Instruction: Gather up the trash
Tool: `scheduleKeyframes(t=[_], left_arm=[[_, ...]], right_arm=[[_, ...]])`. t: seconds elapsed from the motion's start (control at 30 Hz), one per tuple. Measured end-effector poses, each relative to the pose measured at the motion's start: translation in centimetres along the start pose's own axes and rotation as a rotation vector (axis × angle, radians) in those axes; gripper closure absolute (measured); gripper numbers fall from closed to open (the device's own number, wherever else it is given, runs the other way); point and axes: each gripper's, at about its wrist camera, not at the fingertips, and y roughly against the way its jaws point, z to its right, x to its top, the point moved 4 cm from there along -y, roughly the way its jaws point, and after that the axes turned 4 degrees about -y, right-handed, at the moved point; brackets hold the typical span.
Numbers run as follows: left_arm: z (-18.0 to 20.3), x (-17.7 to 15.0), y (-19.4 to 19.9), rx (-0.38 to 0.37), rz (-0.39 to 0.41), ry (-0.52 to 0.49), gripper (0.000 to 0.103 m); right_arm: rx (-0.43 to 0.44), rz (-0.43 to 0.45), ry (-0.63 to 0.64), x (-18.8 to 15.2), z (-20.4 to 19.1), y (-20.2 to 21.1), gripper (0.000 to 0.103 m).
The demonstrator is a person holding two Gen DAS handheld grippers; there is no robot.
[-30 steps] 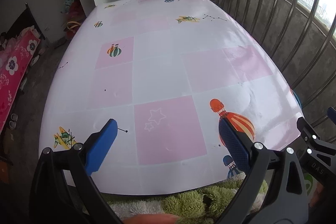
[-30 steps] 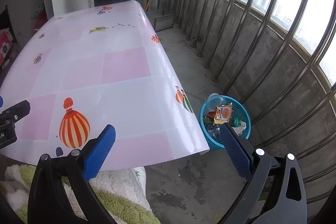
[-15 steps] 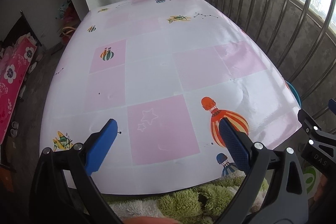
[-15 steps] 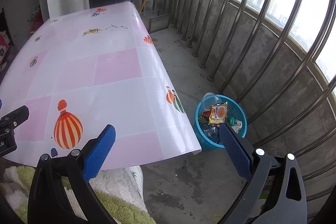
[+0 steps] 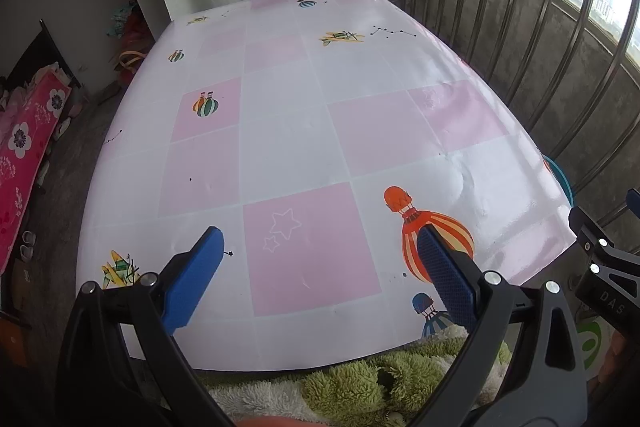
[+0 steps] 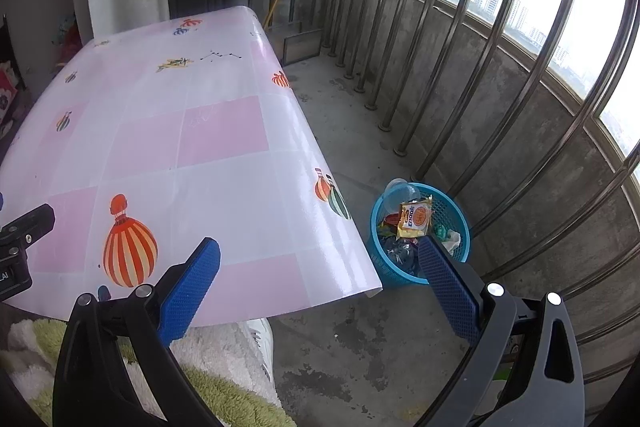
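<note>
At the bottom of the left wrist view, the left gripper (image 5: 318, 269) with blue pads has its jaws spread wide and holds nothing. The right gripper (image 6: 318, 281) sits low in its own view, wide apart too and empty. Under both lies a fuzzy green and white cloth (image 5: 352, 383). Past the fingers, the pink and white table cover with balloon pictures (image 5: 288, 131) runs away toward the top of the frame. Only the right wrist view shows the round blue plastic basket (image 6: 454, 217), lower right of middle, standing upright on the grey floor (image 6: 348, 339) just beside the table corner. Inside, a yellow snack packet (image 6: 416, 218) leans with its long side pointing up. Metal bars (image 6: 496, 39) stand beyond
</note>
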Motion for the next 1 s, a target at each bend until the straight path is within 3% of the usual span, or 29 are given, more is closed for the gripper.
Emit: scheduleKeyframes(t=[1.0], left_arm=[[-0.33,0.07,0.2,0.005,0.004,0.004,0.01]], right_arm=[[0.002,0.005,-0.01,-0.02,0.07,0.09,0.007]])
